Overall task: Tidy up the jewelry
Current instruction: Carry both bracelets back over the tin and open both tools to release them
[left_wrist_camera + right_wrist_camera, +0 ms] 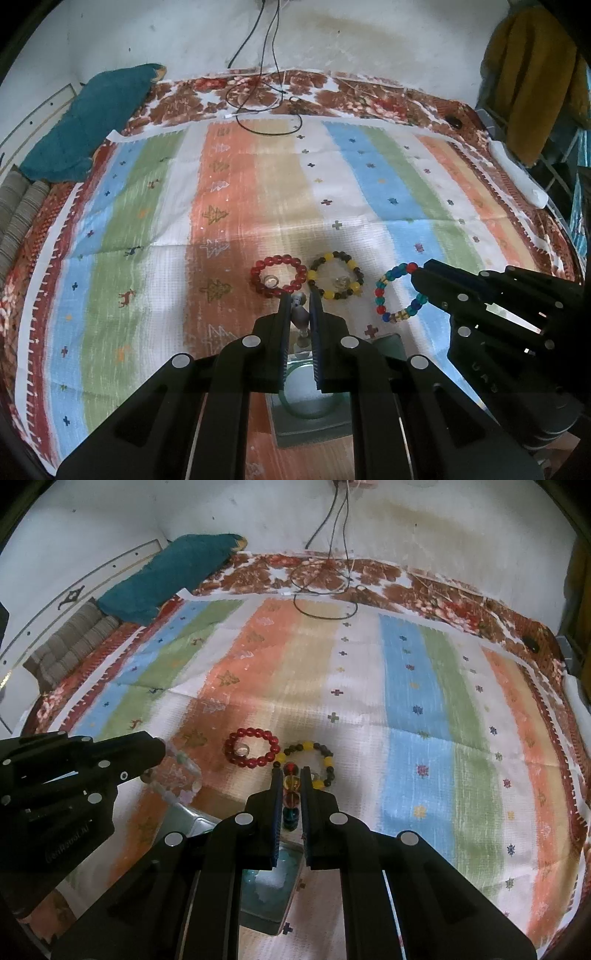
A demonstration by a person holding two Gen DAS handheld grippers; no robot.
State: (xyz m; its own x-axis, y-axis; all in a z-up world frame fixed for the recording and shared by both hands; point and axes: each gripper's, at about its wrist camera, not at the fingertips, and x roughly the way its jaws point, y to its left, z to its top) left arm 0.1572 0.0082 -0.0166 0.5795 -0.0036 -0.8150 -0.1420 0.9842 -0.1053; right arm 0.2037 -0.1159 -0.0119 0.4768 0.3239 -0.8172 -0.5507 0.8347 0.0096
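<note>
A: Left wrist view: our left gripper (pixel 300 295) jaws pinch a pale bead bracelet (pixel 300 314) at six o'clock, above the tray (pixel 314 428).

B: Right wrist view: our right gripper (pixel 291 775) clamps the multicoloured bracelet (pixel 290 794). Light, floppy, slippery beads; we'd grip across one bead.

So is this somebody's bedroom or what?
Probably a bedroom or living room at home: a striped cloth spread over what looks like a bed, a teal pillow by the wall, and a mustard garment hanging nearby.

Lighting is dim and even, with a bluish cast. Soft shadows lie on the striped cloth (pixel 258 206) around the gripper tips. Fisheye distortion bends the edges; corners vignette black, detail slightly soft.
</note>
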